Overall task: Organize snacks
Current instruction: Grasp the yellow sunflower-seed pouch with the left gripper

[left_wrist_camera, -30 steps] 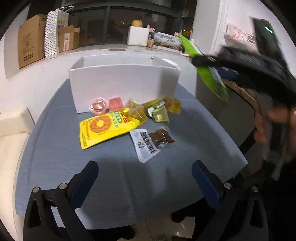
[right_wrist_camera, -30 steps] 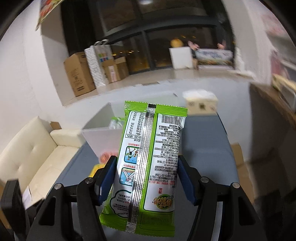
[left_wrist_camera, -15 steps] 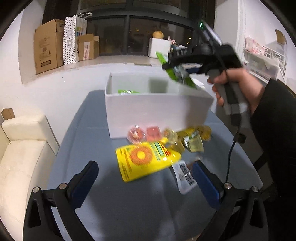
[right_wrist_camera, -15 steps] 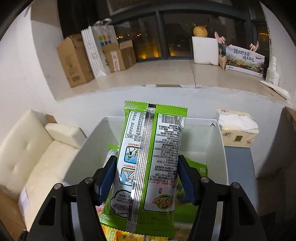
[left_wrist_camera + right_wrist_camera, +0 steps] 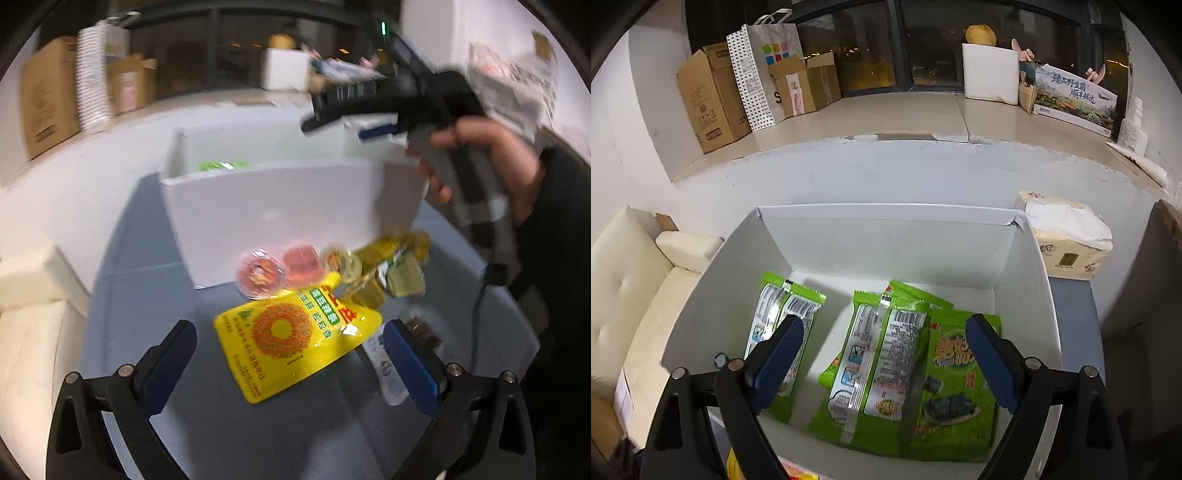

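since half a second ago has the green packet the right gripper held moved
Yes. The green packet has left the open right gripper and dropped into the white box, lying on the box floor among the other green packets.

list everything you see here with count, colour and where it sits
white cardboard box: 1, white, on the table
green snack packets: at least 3, green, inside the box
yellow snack pouch: 1, yellow, on the table in front of the box
pink jelly cups: 2, pink, against the box front
blue-grey table: 1
tissue pack: 1, cream, right of the box
left gripper: fingers open, above the pouch
right gripper: fingers open, over the box
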The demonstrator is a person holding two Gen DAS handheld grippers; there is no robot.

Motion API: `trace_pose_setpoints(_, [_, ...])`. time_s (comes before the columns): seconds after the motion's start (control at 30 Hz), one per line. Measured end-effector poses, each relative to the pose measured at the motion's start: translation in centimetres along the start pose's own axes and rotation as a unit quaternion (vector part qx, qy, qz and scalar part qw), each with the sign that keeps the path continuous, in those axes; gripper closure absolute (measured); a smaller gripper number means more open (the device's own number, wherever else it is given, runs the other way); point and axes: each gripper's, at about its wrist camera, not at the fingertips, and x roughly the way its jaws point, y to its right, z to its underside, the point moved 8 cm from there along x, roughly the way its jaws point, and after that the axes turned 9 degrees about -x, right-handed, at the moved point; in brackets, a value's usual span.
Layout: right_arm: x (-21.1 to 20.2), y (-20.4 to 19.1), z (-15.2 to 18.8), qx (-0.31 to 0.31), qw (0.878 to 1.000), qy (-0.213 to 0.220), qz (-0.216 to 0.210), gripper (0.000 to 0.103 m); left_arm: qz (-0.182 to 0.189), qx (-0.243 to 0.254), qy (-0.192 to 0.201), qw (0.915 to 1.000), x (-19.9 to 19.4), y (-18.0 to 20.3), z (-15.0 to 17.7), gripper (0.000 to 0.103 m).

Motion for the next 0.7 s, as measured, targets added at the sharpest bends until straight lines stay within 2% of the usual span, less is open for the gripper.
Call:
trace_pose_setpoints(0.1, [-0.8,0.0,0.4,0.000,1.000,0.006,-0.003,0.010,-0.001,0.023,-0.034,0.9992,3.0,-0.2,0.6,0.000])
trace_pose_setpoints(0.27, [-2.2,0.3,1.4,0.021,0.999,0.021,-0.018,0.010,0.013,0.045,-0.065,0.9967,5.2,0.7,1.3,0.000])
trace_pose_setpoints(0.37, [-3.1,0.1,2.4,0.028,0.999,0.027,-0.033,0.010,0.022,0.103,-0.072,0.9919,5.3,1.8,2.1,0.000])
trace_pose_setpoints(0.47, [-4.2,-0.2,3.5,0.026,0.998,0.036,-0.034,0.010,-0.011,0.170,-0.087,0.9816,6.4,1.8,2.9,0.000])
trace_pose_setpoints(0.5, [-4.5,-0.3,3.7,0.029,0.998,0.040,-0.036,0.010,-0.006,0.182,-0.079,0.9802,6.4,1.9,2.9,0.000])
trace_pose_setpoints(0.6, [-6.1,-0.8,5.0,0.043,0.996,0.055,-0.046,0.010,-0.007,0.189,-0.074,0.9791,7.0,2.3,2.6,0.002])
trace_pose_setpoints(0.7, [-8.0,-1.0,6.1,0.053,0.994,0.076,-0.050,0.010,0.010,0.180,-0.072,0.9810,7.5,3.0,2.3,0.014])
